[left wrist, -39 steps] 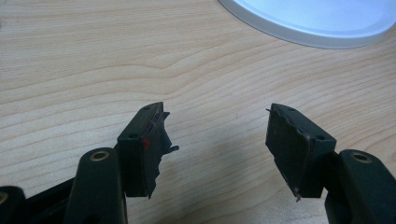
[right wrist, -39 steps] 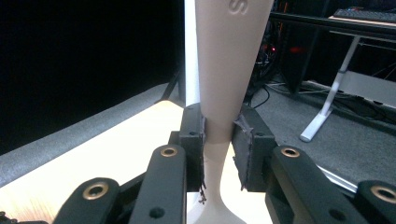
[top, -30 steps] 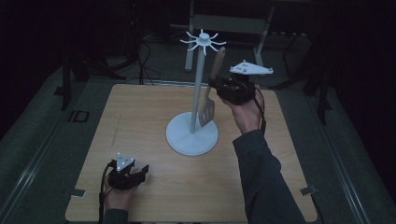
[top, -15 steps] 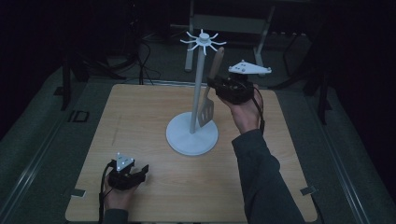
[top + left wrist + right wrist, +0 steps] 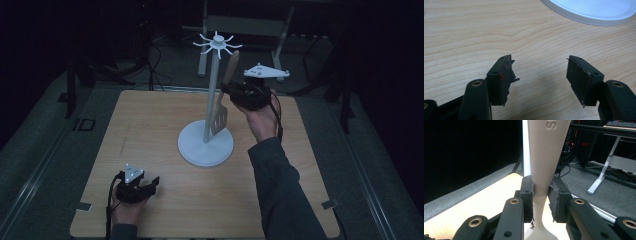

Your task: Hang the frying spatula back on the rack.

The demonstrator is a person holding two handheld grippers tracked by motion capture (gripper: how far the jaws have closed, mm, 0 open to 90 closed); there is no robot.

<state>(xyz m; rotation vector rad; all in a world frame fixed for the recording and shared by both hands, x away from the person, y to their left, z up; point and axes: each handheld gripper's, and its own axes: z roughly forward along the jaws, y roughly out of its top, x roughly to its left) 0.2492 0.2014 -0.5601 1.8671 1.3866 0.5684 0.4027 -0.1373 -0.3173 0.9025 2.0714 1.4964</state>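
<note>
The right gripper clamps the beige slotted spatula beside the white hook-topped stand, not yet hung; the left gripper gapes empty.

spatula | beige, slotted | upright, blade down | beside stand pole

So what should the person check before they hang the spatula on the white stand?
1. Grip: the right gripper has both pads pressed on the spatula handle. Ok.
2. Spatula upright, blade hanging down beside the pole. Ok.
3. The stand sits flat on the table, its hooks bare. Ok.
4. Handle top level with the hooks: it sits below them. Not ok.
5. Hanging hole in the handle's end: cannot tell.
6. The left gripper rests open, apart from the stand's base. Ok.
</note>
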